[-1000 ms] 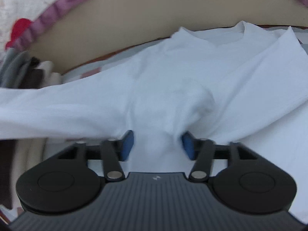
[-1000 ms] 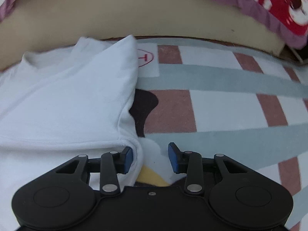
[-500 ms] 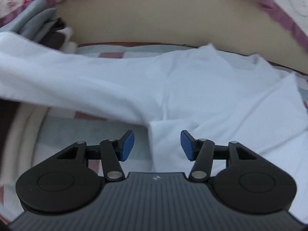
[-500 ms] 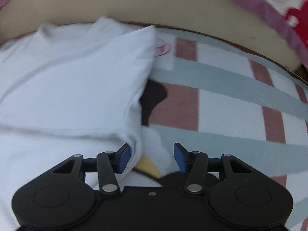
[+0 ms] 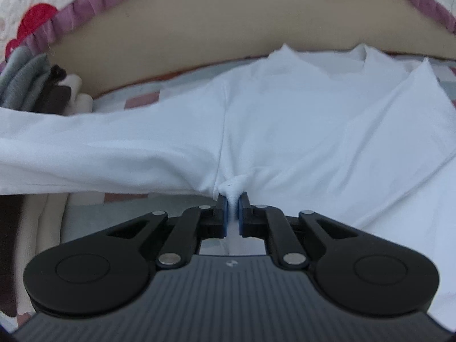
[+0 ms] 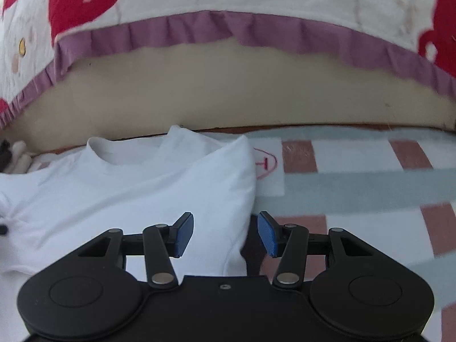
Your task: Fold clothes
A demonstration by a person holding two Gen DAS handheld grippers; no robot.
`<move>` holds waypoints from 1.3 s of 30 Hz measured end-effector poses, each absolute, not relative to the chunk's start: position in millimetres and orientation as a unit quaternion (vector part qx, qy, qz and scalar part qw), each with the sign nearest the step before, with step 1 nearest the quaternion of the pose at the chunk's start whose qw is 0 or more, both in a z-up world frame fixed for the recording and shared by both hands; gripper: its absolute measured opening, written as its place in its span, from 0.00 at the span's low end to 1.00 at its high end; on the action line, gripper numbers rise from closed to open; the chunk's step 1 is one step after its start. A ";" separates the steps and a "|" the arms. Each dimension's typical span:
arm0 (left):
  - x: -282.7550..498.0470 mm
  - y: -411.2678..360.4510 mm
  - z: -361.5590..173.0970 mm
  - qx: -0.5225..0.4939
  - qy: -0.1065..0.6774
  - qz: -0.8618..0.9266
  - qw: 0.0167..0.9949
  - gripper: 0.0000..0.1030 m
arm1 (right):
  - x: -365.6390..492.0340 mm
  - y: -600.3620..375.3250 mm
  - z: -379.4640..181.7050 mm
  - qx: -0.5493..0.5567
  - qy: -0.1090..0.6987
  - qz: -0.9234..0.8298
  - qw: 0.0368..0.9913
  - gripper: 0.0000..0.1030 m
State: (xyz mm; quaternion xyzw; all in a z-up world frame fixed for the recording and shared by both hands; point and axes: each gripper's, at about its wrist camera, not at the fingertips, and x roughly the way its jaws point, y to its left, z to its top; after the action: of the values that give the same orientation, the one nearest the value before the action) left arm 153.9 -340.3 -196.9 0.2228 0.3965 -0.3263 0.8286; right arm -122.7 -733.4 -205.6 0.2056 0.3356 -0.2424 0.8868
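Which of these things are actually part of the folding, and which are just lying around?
In the job:
white cotton long-sleeved shirt
left gripper, pinching it
right gripper, open at its edge

Lying about:
grey and dark clothes pile
checked blanket
red-patterned purple-frilled quilt

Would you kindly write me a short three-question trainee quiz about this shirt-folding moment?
1. True or false: the left tool is shut on a pinch of the white shirt.
2. Multiple choice: the right tool is (A) shut on the shirt, (B) open over the shirt's folded edge, (C) out of view.
3. Fill in: the shirt lies on a ____ blanket of pink, white and grey-blue.

Key: 1 true; 2 B; 3 checked.
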 end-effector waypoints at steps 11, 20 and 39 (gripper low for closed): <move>146.9 -338.2 -181.4 0.224 0.381 -0.331 0.833 0.07 | -81.9 -762.7 -224.1 0.187 0.325 -0.276 0.885 0.57; 136.5 -337.9 -185.2 0.215 0.393 -0.353 0.821 0.06 | -78.2 -760.3 -246.6 0.120 0.324 -0.260 0.902 0.09; 184.7 -339.2 -191.4 0.151 0.357 -0.302 0.871 0.04 | -78.3 -781.4 -243.6 0.171 0.306 -0.263 0.899 0.36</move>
State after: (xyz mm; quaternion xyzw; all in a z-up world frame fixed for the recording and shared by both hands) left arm 184.7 -339.2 -191.4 0.1508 0.3567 -0.3020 0.8711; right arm -78.3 -781.4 -243.6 0.1713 0.3061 -0.2632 0.8987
